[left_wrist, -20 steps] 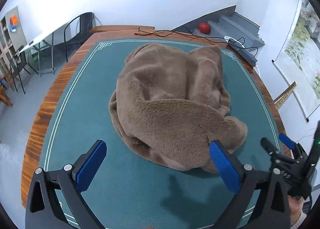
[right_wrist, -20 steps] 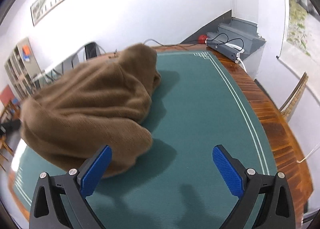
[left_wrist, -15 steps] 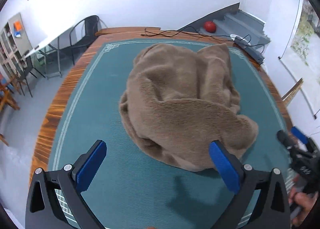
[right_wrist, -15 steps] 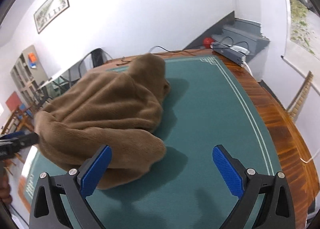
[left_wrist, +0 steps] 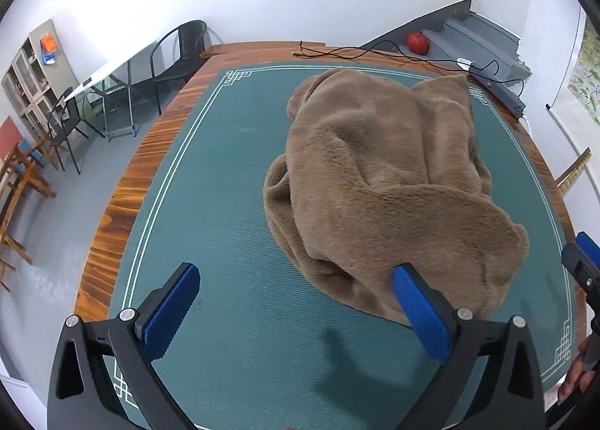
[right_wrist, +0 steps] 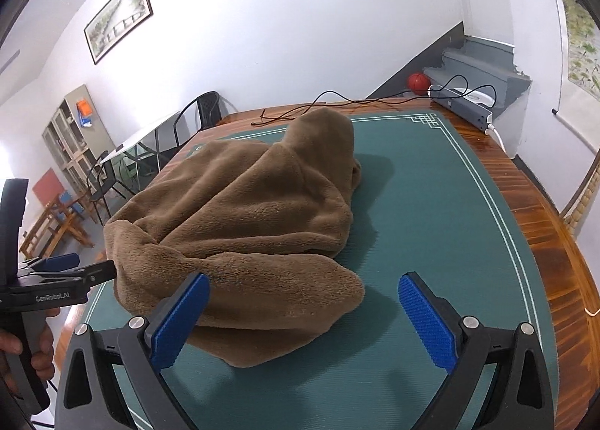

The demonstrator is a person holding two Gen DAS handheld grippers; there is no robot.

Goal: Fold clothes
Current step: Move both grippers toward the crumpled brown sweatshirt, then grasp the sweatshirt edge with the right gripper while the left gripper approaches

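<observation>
Brown fleece garment (left_wrist: 393,182) lies in a crumpled heap on the green mat (left_wrist: 225,205), toward the mat's right half in the left wrist view, bunched with 1 rounded lobe nearest the cameras and a raised hump at the far end. Mat covers a wooden table (left_wrist: 123,201) with a white line border and corner frets. Left gripper (left_wrist: 296,313) hangs above the mat's near edge, jaws wide apart, nothing between them; its right pad overlaps the heap's near edge in view, contact unclear. Right gripper (right_wrist: 303,317) also has jaws wide apart, nothing clamped; its left pad sits in front of the near lobe, contact unclear. Each gripper shows at the edge of the other's view, held by a hand (right_wrist: 22,347). Far table edge: black cable (left_wrist: 375,53), grey power strip (left_wrist: 495,86). Beyond: red ball (left_wrist: 417,42) on grey steps, black chair (left_wrist: 180,54), framed picture (right_wrist: 118,17) on white wall.
</observation>
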